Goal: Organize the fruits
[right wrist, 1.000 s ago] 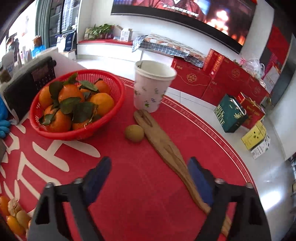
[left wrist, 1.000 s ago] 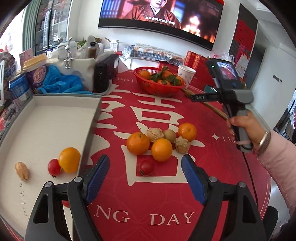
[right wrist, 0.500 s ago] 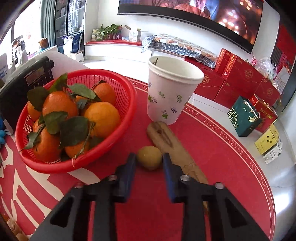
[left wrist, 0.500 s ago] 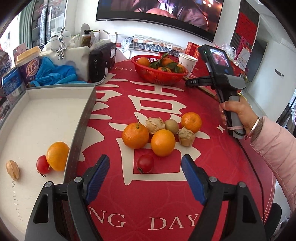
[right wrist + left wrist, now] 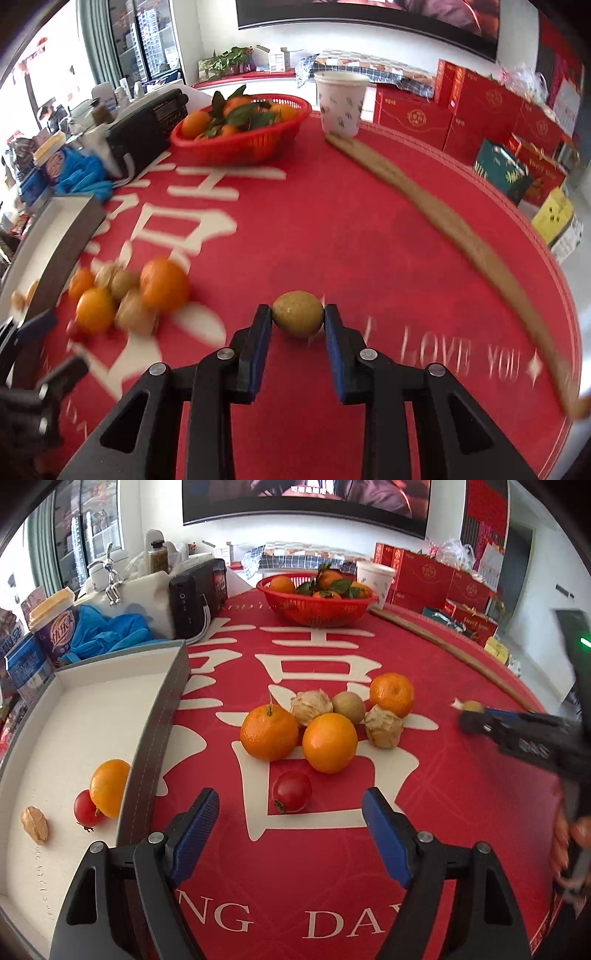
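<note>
the small brown-green fruit, round, matte and firm-looking, sits pinched at its widest part between the pads of the right gripper; it is probably light but could roll out, so a centred grip suits. to that gripper's left lies the fruit pile, beyond it the white tray. the left gripper gapes wide, empty, just short of a glossy cherry tomato.
</note>
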Action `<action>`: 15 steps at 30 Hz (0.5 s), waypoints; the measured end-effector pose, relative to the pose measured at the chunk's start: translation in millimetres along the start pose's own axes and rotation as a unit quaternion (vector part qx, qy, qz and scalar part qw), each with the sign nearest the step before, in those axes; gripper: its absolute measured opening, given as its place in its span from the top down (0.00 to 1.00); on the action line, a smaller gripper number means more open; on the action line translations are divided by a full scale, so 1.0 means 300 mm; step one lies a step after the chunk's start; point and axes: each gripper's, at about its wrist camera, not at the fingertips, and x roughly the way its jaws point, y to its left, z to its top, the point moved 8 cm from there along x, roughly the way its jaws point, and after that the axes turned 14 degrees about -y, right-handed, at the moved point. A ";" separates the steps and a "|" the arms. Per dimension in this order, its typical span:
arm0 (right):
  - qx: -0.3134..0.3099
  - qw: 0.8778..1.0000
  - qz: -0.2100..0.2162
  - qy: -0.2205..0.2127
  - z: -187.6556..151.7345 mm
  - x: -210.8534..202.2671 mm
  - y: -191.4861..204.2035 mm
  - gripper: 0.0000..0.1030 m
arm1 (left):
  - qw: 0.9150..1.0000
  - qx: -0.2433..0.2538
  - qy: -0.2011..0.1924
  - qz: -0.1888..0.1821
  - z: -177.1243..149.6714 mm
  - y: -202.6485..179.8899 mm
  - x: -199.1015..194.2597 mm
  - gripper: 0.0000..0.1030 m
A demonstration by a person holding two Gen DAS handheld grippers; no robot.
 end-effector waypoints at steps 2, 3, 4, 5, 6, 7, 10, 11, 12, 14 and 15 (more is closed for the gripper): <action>0.010 1.000 0.003 -0.017 -0.039 -0.044 0.008 0.71 | 1.000 0.004 0.008 0.003 -0.009 -0.003 0.015 0.24; 0.007 1.000 -0.003 -0.021 -0.050 -0.058 0.009 0.71 | 1.000 0.007 0.006 0.006 -0.006 -0.006 0.016 0.25; 0.004 1.000 -0.002 -0.022 -0.058 -0.068 0.018 0.71 | 1.000 0.008 0.005 0.006 -0.002 -0.010 0.019 0.25; 0.005 1.000 0.006 -0.024 -0.059 -0.072 0.027 0.71 | 1.000 0.006 0.005 0.007 0.001 -0.013 0.022 0.26; 0.005 1.000 0.009 -0.023 -0.060 -0.070 0.029 0.71 | 1.000 0.006 0.005 0.008 0.002 -0.015 0.023 0.28; 0.000 1.000 0.007 -0.025 -0.064 -0.071 0.032 0.71 | 1.000 0.007 0.004 0.005 0.007 -0.021 0.027 0.29; 0.002 1.000 0.014 -0.024 -0.070 -0.072 0.019 0.70 | 1.000 0.010 0.001 0.006 0.017 -0.039 0.037 0.38; 0.008 0.999 0.020 -0.024 -0.069 -0.071 0.014 0.68 | 1.000 0.011 0.000 0.006 0.019 -0.046 0.039 0.42; 0.010 0.999 0.020 -0.024 -0.070 -0.074 0.003 0.50 | 1.000 0.012 0.000 0.006 0.020 -0.053 0.037 0.47; 0.009 1.000 0.007 -0.029 -0.067 -0.080 -0.016 0.23 | 1.000 0.014 -0.001 0.005 0.017 -0.059 0.032 0.53; 0.007 0.999 0.004 -0.035 -0.063 -0.086 -0.021 0.23 | 1.000 0.014 -0.002 0.005 0.016 -0.062 0.027 0.55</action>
